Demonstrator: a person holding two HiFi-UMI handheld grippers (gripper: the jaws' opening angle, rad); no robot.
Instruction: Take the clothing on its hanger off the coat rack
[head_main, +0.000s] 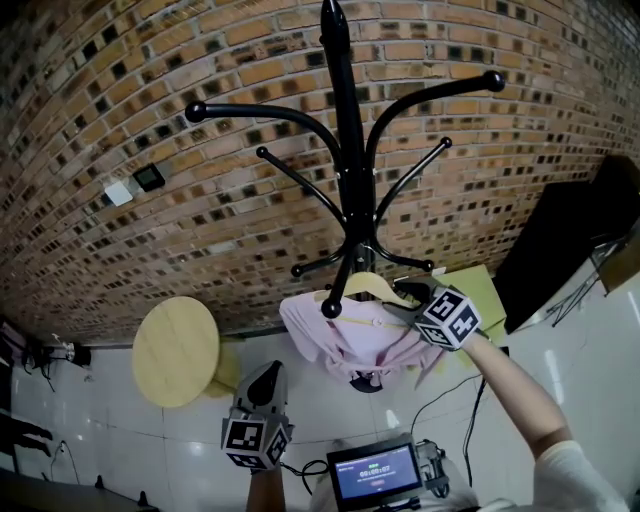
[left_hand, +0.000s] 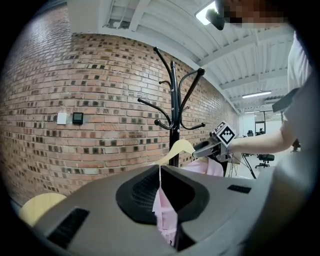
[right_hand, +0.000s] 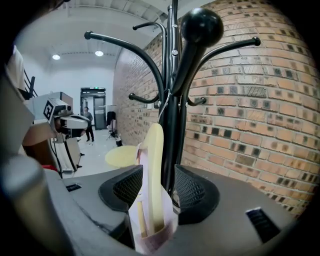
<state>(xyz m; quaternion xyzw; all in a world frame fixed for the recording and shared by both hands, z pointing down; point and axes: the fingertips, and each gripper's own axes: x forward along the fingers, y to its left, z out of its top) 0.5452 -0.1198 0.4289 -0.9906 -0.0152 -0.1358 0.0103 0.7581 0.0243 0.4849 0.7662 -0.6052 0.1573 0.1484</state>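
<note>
While the pink garment (head_main: 345, 345) hangs on its wooden hanger (head_main: 372, 284) low on the black coat rack (head_main: 345, 150), the right gripper (head_main: 410, 297) has its jaws parted around the hanger's shoulder end, not pinching it. The left gripper (head_main: 266, 372) sits lower, well apart from the cloth, its jaws pressed together on nothing.

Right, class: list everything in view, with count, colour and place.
brick wall: one, brown, behind everything
coat rack: one, black, against the wall
hanger: one, pale wood, at the rack's lower hooks
garment: one, pink, on the hanger
round table: one, yellow, left of the rack
wall fittings: two, white and black, on the wall
screen: one, lit, bottom edge
left gripper: one, grey, low, fingers together
right gripper: one, grey, fingers apart around the hanger's end
</note>
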